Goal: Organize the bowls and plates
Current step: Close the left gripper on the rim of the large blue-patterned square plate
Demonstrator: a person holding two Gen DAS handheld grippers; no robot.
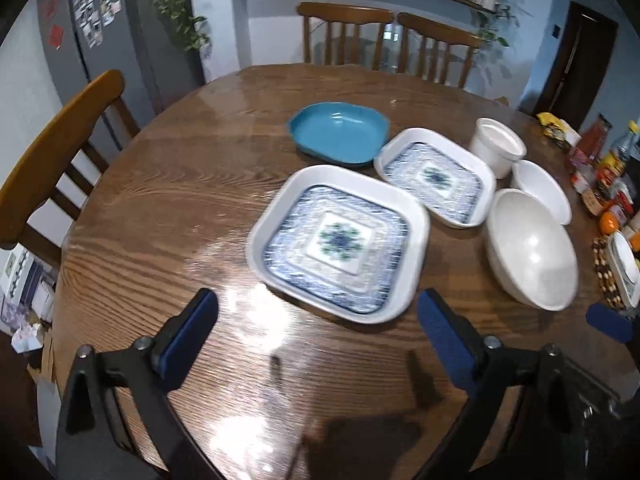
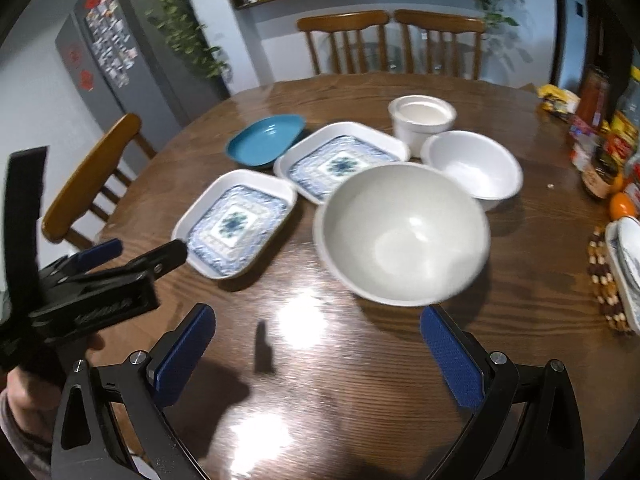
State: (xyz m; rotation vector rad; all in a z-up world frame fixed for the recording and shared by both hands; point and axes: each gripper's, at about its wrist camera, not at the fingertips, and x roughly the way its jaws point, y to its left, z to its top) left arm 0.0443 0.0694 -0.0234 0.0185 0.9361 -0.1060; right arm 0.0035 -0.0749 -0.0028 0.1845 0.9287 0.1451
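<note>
On the round wooden table (image 1: 160, 200) lie two square white plates with blue patterns, a near one (image 1: 338, 240) (image 2: 236, 224) and a far one (image 1: 436, 178) (image 2: 342, 160). Behind them sits a teal dish (image 1: 340, 136) (image 2: 264, 140). To the right stand a white crock (image 1: 496, 146) (image 2: 422, 120), a small white bowl (image 1: 542, 190) (image 2: 472, 166) and a large white bowl (image 1: 532, 248) (image 2: 404, 232). My left gripper (image 1: 318, 304) (image 2: 140, 252) hovers open at the near plate's front edge, not touching it. My right gripper (image 2: 317, 314) is open and empty just short of the large bowl.
Jars, bottles and an orange (image 2: 622, 204) crowd the table's right edge, beside a beaded trivet (image 2: 606, 280) bearing a dish. Wooden chairs stand at the far side (image 1: 344, 32) and at the left (image 1: 60, 152). A hand (image 2: 24, 392) holds the left gripper.
</note>
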